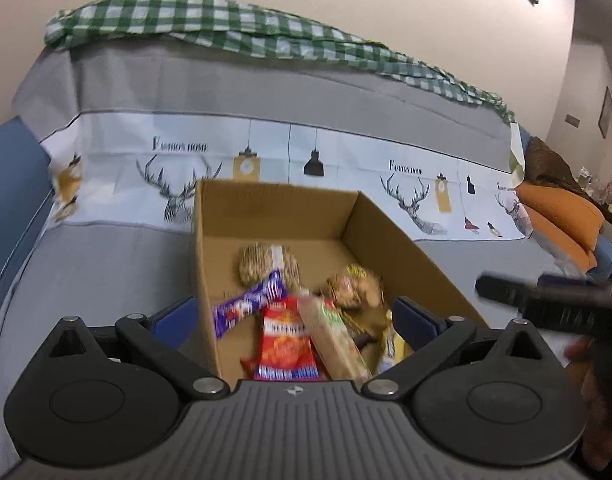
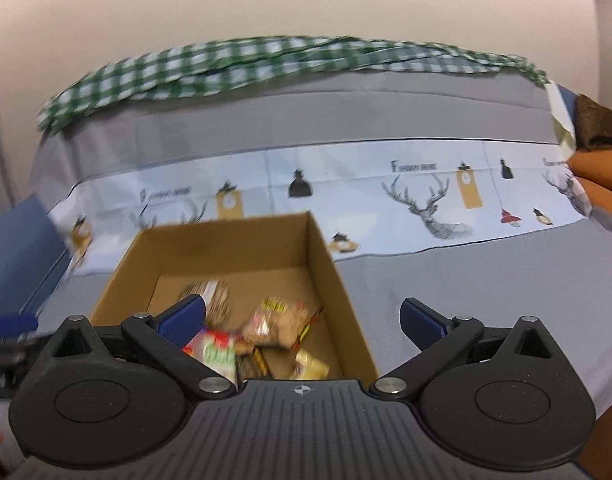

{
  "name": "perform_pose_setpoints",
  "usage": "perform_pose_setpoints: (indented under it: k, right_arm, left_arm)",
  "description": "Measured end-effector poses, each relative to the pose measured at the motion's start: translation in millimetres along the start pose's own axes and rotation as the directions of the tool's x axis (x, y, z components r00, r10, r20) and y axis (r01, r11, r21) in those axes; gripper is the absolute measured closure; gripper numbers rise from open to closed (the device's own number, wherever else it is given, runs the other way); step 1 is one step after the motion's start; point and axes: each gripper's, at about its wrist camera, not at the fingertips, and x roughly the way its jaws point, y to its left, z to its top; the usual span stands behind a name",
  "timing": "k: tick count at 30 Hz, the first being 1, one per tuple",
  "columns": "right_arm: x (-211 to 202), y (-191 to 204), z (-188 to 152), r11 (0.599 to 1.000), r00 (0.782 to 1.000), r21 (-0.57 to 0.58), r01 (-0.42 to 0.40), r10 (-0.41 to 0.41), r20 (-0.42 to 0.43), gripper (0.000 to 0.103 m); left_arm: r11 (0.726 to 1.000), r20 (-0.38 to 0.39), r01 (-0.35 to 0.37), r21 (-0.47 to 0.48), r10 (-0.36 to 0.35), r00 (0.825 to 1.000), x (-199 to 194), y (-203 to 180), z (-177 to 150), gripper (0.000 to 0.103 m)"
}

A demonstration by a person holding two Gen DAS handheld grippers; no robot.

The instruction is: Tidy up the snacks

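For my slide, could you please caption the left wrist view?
Open left tool poised above a cardboard box holding assorted snack packets, including a red one.

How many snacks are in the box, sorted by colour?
As far as the blur lets me tell, in the brown cardboard box:
Purple wrapped bar: 1
Red crinkly chip bag: 1
Tan packet with green label: 1
Round beige woven-looking snack: 1
Clear bag of brown snacks: 1
Yellow packet: 1
Total: 6, maybe more hidden underneath.
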Motion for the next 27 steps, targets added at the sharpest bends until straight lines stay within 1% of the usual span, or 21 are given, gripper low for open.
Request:
perform_pose_setpoints:
  k: [2, 3, 5, 7, 8, 10, 12, 15, 19, 27]
  right_arm:
    - [-5, 0, -15, 1.000, 1.000, -0.014, 0.000, 0.000, -0.028, 0.001]
    - [-7, -1, -23, 1.000, 0.999, -0.001, -0.003, 0.003, -0.039, 0.001]
    - [-12, -4, -33, 0.999, 1.000, 0.045, -0.008, 0.009, -0.023, 0.001]
    - [-10, -3, -39, 0.997, 1.000, 0.076, 0.012, -0.012, 0.000, 0.001]
    - [-6, -1, -38, 0.997, 1.000, 0.074, 0.012, -0.012, -0.009, 0.001]
    - [1, 4, -36, 0.998, 0.999, 0.062, -0.016, 0.018, -0.034, 0.001]
    - [8, 10, -36, 0.998, 0.998, 0.041, -0.038, 0.040, -0.053, 0.001]
    - [13, 13, -34, 0.998, 0.997, 0.046, -0.043, 0.045, -0.063, 0.001]
    - [18, 14, -34, 0.996, 0.995, 0.062, -0.059, 0.063, -0.077, 0.001]
    - [18, 13, -34, 0.997, 0.995, 0.057, -0.060, 0.064, -0.079, 0.001]
  left_arm:
    - [1.000, -0.027, -0.024, 0.000, 0.024, 0.999, -4, -3, -6, 0.000]
    - [1.000, -0.044, -0.029, 0.003, 0.029, 0.999, -5, -5, -9, 0.000]
    - [1.000, -0.078, -0.021, 0.009, 0.021, 0.997, -3, -8, -14, 0.000]
    - [0.999, -0.092, -0.020, 0.032, 0.023, 0.996, 0, -11, -17, 0.000]
    - [0.998, -0.092, -0.034, 0.045, 0.038, 0.995, 2, -11, -17, 0.000]
    - [0.997, -0.093, -0.058, 0.052, 0.063, 0.994, 6, -9, -18, 0.000]
    - [0.996, -0.100, -0.073, 0.041, 0.077, 0.992, 8, -5, -17, 0.000]
    - [0.995, -0.123, -0.094, 0.027, 0.096, 0.988, 12, -1, -17, 0.000]
    - [0.994, -0.134, -0.103, 0.024, 0.105, 0.985, 15, -2, -16, 0.000]
    - [0.995, -0.142, -0.099, 0.027, 0.102, 0.985, 18, -6, -18, 0.000]
